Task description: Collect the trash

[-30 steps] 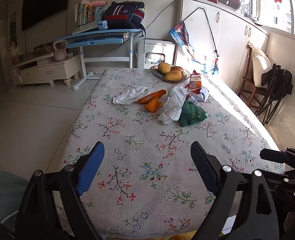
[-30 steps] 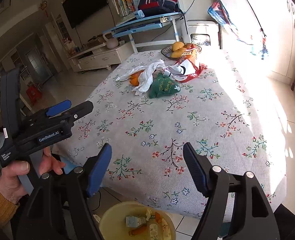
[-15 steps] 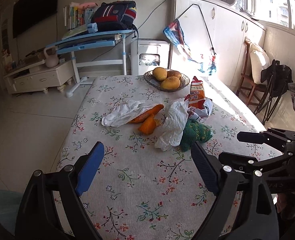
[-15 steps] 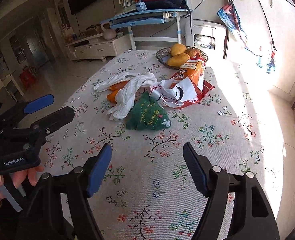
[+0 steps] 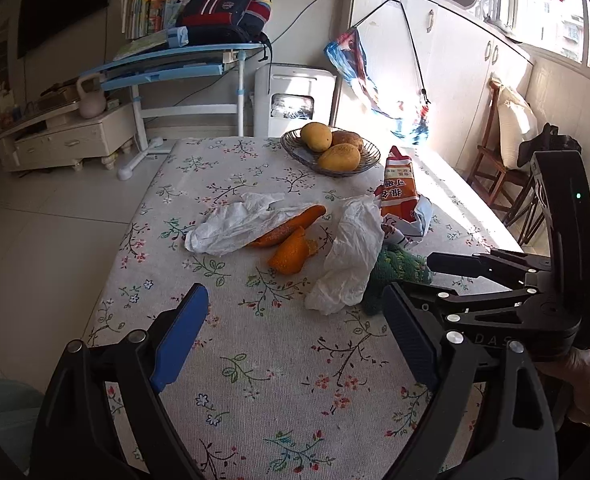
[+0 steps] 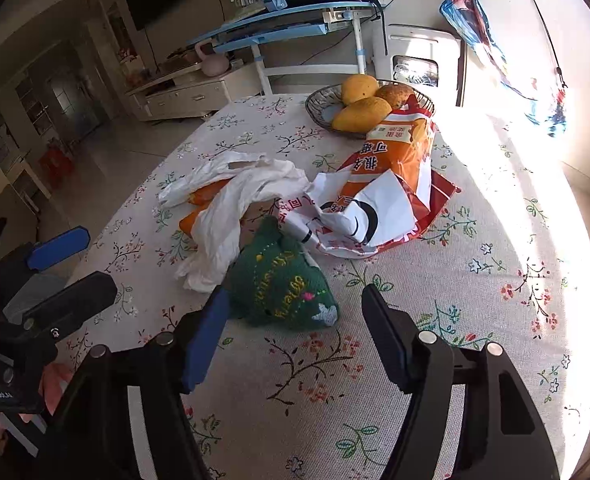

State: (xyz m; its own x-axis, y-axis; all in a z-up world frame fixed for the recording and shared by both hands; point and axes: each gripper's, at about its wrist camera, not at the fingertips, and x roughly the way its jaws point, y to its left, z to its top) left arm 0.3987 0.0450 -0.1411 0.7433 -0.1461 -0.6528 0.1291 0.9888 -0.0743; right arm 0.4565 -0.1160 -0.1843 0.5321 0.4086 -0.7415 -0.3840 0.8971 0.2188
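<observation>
Both hand-held grippers, left (image 5: 295, 332) and right (image 6: 295, 326), are spread, empty. Trash at bench (image 6: 495, 280) centre: orange snack bag (image 6: 395, 160) with Chinese print, 12 o'clock of green knitted pouch (image 6: 283, 284) with illegible yellow lettering.

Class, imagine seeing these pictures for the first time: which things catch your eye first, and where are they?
A heap of litter mid-table: crumpled white plastic bags over bright orange peels, with a torn orange snack packet behind. Nearest the open right gripper lies a green knitted pouch; a wire basket of yellow mangoes sits at the far edge.
</observation>
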